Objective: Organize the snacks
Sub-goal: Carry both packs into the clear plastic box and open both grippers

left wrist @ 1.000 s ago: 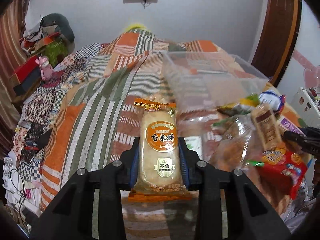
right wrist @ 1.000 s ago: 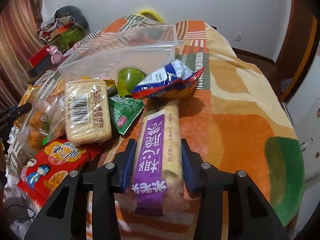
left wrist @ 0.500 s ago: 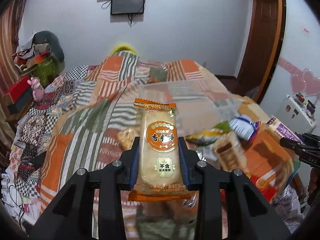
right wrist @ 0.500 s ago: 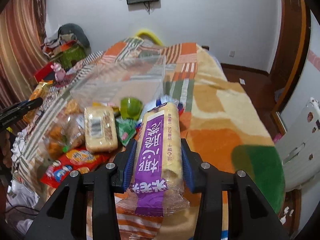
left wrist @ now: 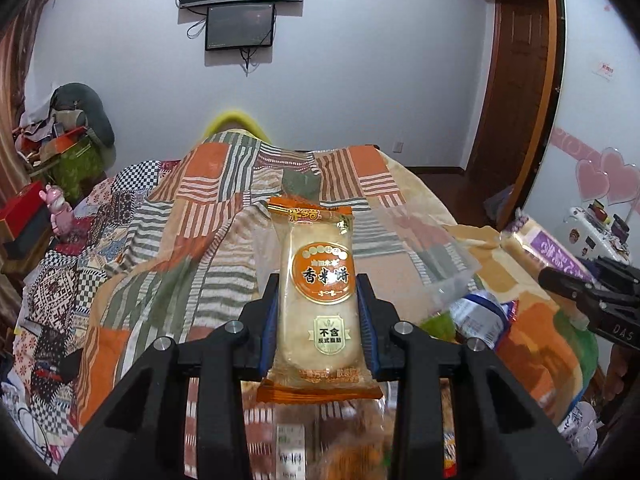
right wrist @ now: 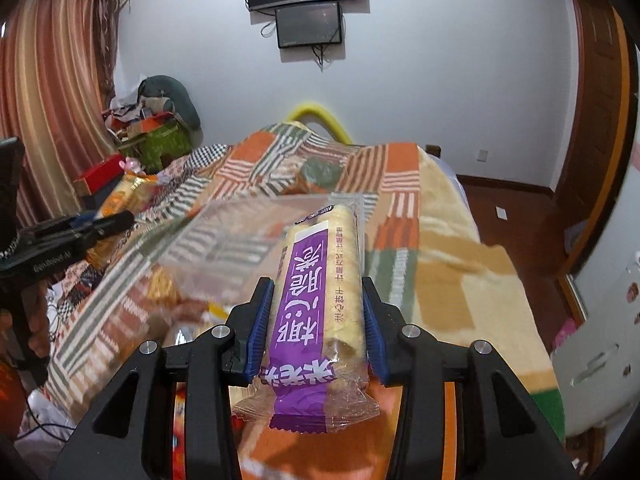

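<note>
My left gripper (left wrist: 318, 312) is shut on an orange rice cracker packet (left wrist: 318, 288) and holds it raised above the bed. My right gripper (right wrist: 318, 312) is shut on a purple rice roll packet (right wrist: 316, 300), also raised. A clear plastic bin (right wrist: 240, 232) lies on the bed beyond both; it shows in the left wrist view (left wrist: 424, 248) too. More snack packets lie below, blurred: a blue-white packet (left wrist: 476, 316) and a green one (left wrist: 436, 324). The right gripper shows at the left view's right edge (left wrist: 560, 280), the left gripper at the right view's left edge (right wrist: 116, 220).
The bed has a striped patchwork blanket (left wrist: 192, 232) and an orange-green blanket (right wrist: 452, 248). Clutter and boxes (left wrist: 68, 148) stand at the far left. A wooden door (left wrist: 516, 80) is at the right, a white appliance (right wrist: 600, 360) beside the bed.
Both grippers have risen and tilted up with their packets. The snack pile and clear bin have dropped lower in both views, and the wall and screens now show.
</note>
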The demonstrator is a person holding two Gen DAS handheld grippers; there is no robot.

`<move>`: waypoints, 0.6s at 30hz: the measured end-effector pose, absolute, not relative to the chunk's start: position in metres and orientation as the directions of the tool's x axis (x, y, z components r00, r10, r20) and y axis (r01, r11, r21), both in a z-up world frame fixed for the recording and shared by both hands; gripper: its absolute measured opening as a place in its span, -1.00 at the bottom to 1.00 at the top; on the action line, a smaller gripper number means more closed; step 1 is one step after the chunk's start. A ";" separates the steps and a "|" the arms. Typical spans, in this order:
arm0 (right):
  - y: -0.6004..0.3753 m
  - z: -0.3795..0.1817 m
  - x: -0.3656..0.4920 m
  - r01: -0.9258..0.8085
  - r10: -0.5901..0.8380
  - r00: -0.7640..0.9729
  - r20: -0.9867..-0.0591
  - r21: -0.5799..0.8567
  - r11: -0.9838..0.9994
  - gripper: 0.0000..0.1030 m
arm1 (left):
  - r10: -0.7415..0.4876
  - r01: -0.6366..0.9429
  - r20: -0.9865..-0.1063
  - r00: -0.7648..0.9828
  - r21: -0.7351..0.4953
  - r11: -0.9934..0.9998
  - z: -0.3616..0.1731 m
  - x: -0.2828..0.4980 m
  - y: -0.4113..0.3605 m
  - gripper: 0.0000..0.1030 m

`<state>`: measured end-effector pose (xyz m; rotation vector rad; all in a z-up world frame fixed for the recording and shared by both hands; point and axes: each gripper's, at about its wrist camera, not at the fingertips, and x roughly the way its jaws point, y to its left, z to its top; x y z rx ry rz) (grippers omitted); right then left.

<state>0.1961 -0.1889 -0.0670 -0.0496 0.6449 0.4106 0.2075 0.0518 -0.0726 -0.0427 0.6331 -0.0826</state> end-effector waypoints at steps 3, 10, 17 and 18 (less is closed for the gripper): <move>-0.184 -0.068 0.210 -0.389 0.366 0.716 -0.595 0.096 0.916 -0.25 | -0.088 0.060 -0.611 0.787 -0.065 0.996 -0.081 0.229 0.052 -0.33; -0.166 -0.079 0.249 -0.393 0.364 0.700 -0.614 0.094 0.915 -0.25 | -0.079 0.049 -0.662 0.745 -0.063 0.997 -0.103 0.275 0.053 -0.33; -0.150 -0.096 0.284 -0.400 0.352 0.667 -0.657 0.082 0.913 -0.25 | -0.080 0.068 -0.714 0.696 -0.046 0.997 -0.128 0.312 0.048 -0.33; -0.148 -0.099 0.289 -0.403 0.351 0.657 -0.668 0.083 0.911 -0.25 | -0.083 0.073 -0.721 0.688 -0.045 0.996 -0.131 0.315 0.046 -0.33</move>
